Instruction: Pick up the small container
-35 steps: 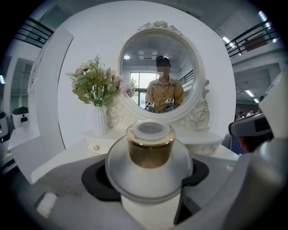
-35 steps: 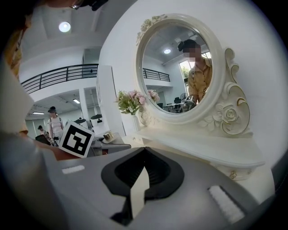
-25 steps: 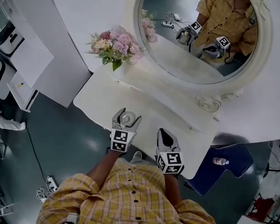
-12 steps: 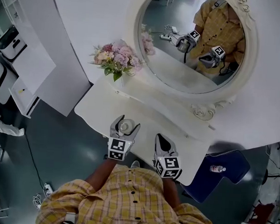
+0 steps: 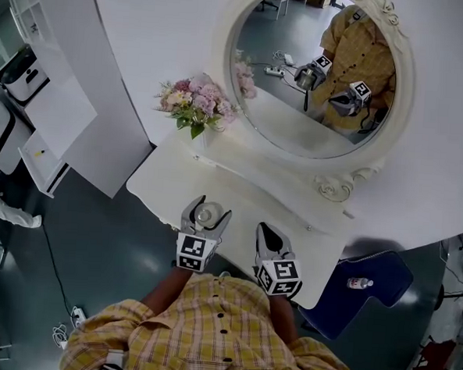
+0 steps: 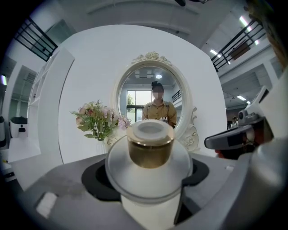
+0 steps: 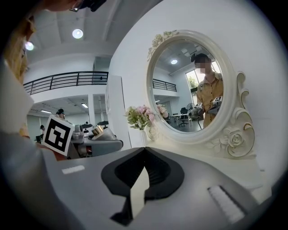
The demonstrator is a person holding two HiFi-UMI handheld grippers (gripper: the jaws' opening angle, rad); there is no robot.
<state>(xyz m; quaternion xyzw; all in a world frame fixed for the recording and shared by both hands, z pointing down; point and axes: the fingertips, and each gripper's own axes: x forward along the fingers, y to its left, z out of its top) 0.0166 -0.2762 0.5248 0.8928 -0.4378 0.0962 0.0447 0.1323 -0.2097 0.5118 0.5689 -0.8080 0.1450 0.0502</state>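
The small container (image 5: 208,213) is a round frosted jar with a gold cap (image 6: 150,147). My left gripper (image 5: 206,215) is shut on it, with a jaw on either side, over the front edge of the white dressing table (image 5: 239,190). In the left gripper view the container (image 6: 150,173) fills the middle between the grey jaws. Whether it rests on the table or hangs above it does not show. My right gripper (image 5: 266,232) is shut with nothing in it, just right of the left one. In the right gripper view the right gripper (image 7: 143,177) has its jaws together, and the left gripper (image 7: 92,140) shows at the left.
An oval mirror (image 5: 320,76) in an ornate white frame stands at the back of the table. A vase of pink flowers (image 5: 196,101) sits at the back left. A blue seat (image 5: 366,284) with a small bottle (image 5: 358,283) is at the right; a white cabinet (image 5: 42,90) is at the left.
The head view has shifted a little. My left gripper stays shut on the container at the table's front edge, and the right gripper stays shut beside it.
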